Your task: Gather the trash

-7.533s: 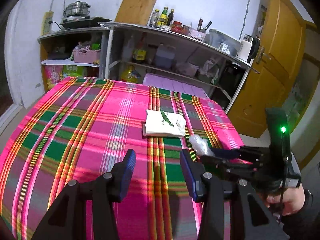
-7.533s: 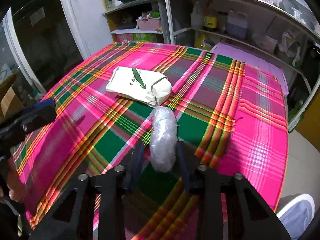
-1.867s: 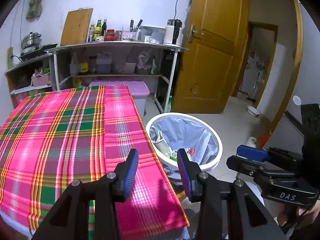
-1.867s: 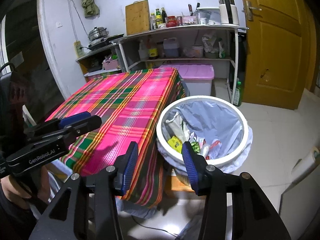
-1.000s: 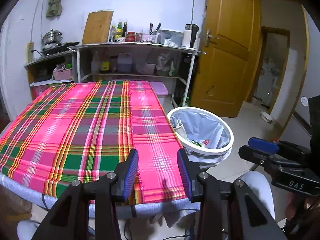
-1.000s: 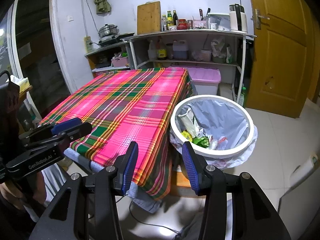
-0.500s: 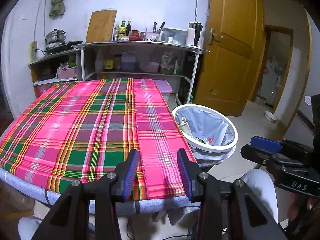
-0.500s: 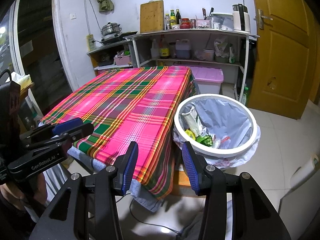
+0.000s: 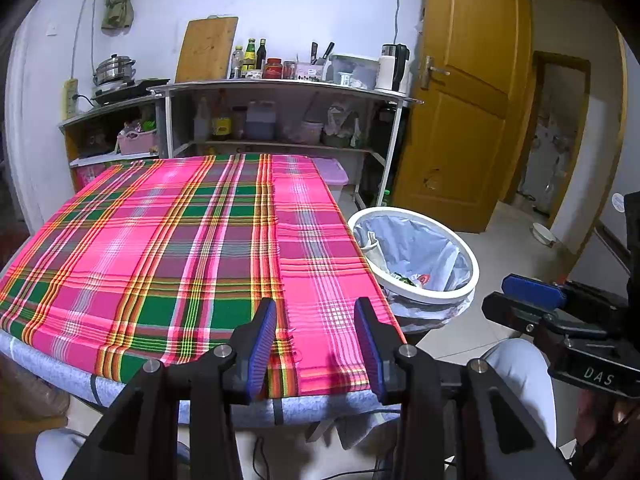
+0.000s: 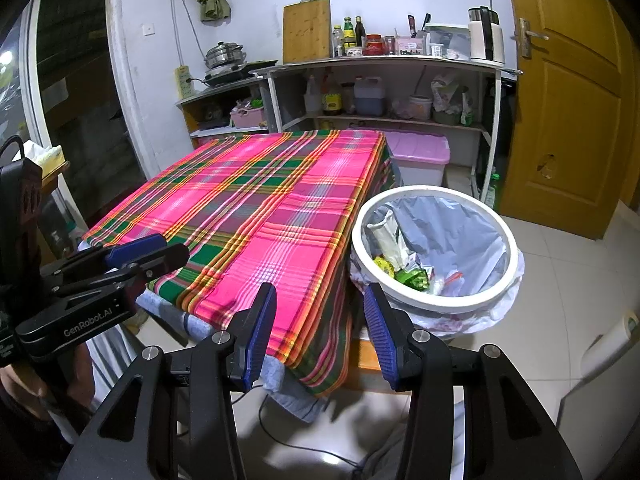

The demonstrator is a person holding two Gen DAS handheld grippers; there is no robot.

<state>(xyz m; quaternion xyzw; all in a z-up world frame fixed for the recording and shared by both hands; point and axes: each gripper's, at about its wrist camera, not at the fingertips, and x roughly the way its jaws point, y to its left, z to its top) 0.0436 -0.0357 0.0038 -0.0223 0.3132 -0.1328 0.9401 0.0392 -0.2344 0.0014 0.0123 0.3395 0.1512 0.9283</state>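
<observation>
Both grippers are hanging empty off the near edge of the table [image 9: 160, 248]. In the left wrist view the left gripper [image 9: 316, 338] is standing with its jaws wide apart, the blue pads framing the near hem of the plaid cloth [image 9: 312, 280] and nothing lying between them. In the right wrist view the right gripper [image 10: 318, 332] is likewise gaping wide, its fingers pointing past the table's near corner towards the bin [image 10: 436, 302].

That bin is sitting on the tiled floor, just beside the table's right edge, and a grey-blue bag [image 10: 452, 236] is lining it and spilling over the white rim. Trash [image 10: 412, 270] is lying at the bottom: a pale wrapper leaning on the left wall, green and yellow scraps and clear plastic beside it. In the left wrist view the same bin [image 9: 472, 268] is showing to the right of the table.

Each gripper is showing in the other's camera, the right one [image 9: 532, 296] at the far right and the left one [image 10: 144, 250] at the far left. Behind the table, shelves [image 9: 280, 92] are carrying bottles, jars and a kettle, and a brown door [image 9: 460, 120] is standing to the right.
</observation>
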